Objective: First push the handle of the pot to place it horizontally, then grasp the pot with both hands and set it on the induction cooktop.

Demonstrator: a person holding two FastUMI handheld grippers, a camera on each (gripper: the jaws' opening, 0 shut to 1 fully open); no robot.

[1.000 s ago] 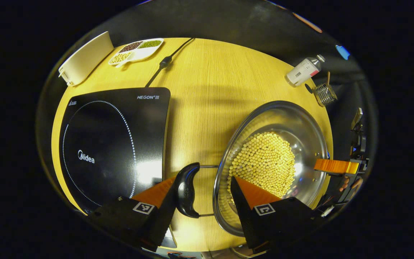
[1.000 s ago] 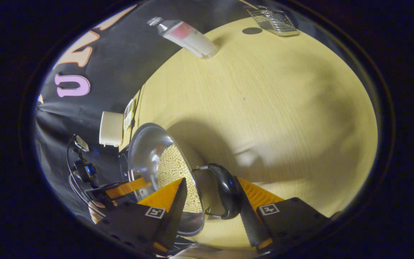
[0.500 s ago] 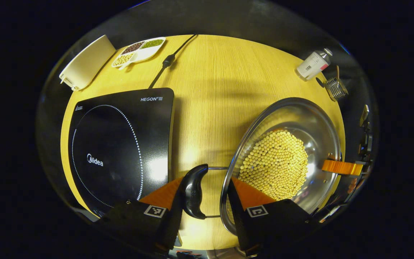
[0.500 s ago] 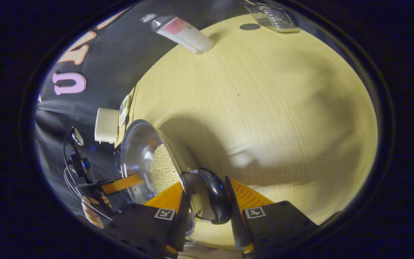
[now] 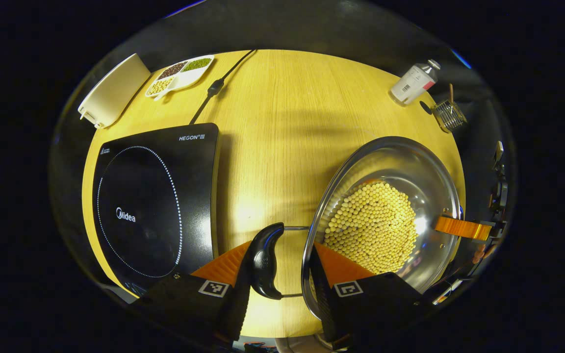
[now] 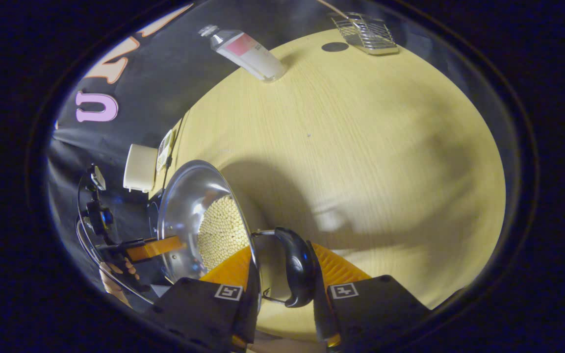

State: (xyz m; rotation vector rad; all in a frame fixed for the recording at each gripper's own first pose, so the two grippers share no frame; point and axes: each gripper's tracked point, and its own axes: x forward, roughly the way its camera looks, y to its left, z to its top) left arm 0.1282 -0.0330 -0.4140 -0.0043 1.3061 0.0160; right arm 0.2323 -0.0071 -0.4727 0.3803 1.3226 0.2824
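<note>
Wooden table (image 5: 282,127) carries my induction cooktop (image 5: 152,206) at left, well apart from the bean-filled pot (image 5: 385,215). My left gripper (image 5: 282,264) clamps one black pot handle (image 5: 265,260); my right gripper (image 6: 282,267) clamps the other handle (image 6: 297,264).

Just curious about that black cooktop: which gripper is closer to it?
Left. The left gripper sits at the pot handle beside the cooktop; the right gripper is across the pot, farther away.

Black gripper (image 5: 278,267) bodies carry 2 square markers.
</note>
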